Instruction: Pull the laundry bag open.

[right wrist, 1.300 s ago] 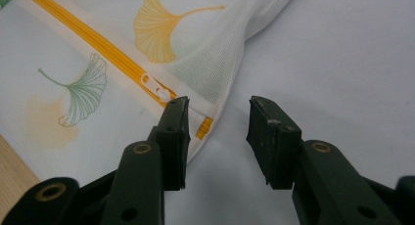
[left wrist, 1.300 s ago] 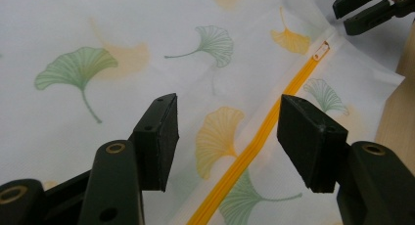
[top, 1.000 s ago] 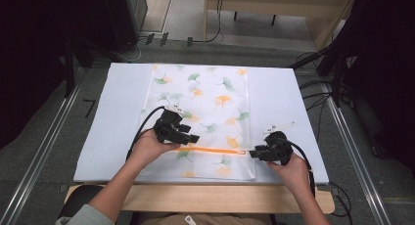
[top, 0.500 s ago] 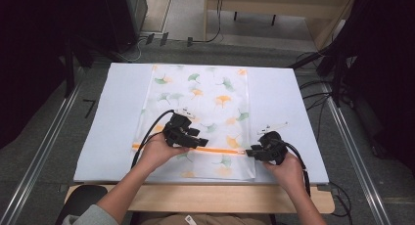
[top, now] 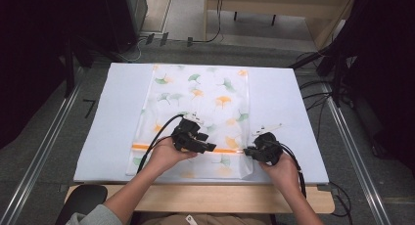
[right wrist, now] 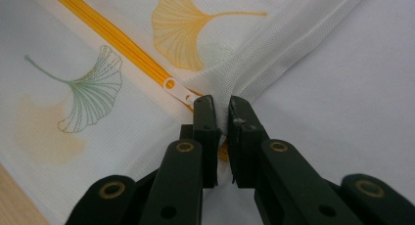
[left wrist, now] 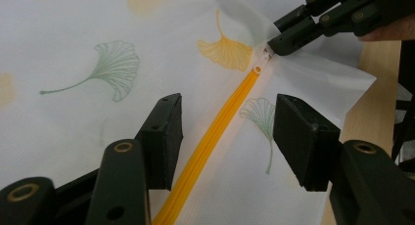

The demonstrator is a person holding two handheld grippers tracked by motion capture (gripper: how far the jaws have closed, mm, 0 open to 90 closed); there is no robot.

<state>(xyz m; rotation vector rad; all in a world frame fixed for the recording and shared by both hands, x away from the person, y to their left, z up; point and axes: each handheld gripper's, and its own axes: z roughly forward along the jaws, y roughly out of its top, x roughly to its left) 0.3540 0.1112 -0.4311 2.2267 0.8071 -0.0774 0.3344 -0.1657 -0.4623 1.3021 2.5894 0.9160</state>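
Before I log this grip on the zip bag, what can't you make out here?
- Fabric inside the right claw: right gripper view, jaws cover it.
- Zipper near end: left gripper view, cut off by the bottom edge between the open left claw jaws.
- Zipper pull: too small in the high view.

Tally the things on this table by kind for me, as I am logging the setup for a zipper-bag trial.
White fabric bag printed with green and orange ginkgo leaves: 1
Orange zipper across that bag: 1
White zipper pull tab: 1
Pale blue table mat: 1
Black hand-held gripper: 2, the left and the right
Total: 6
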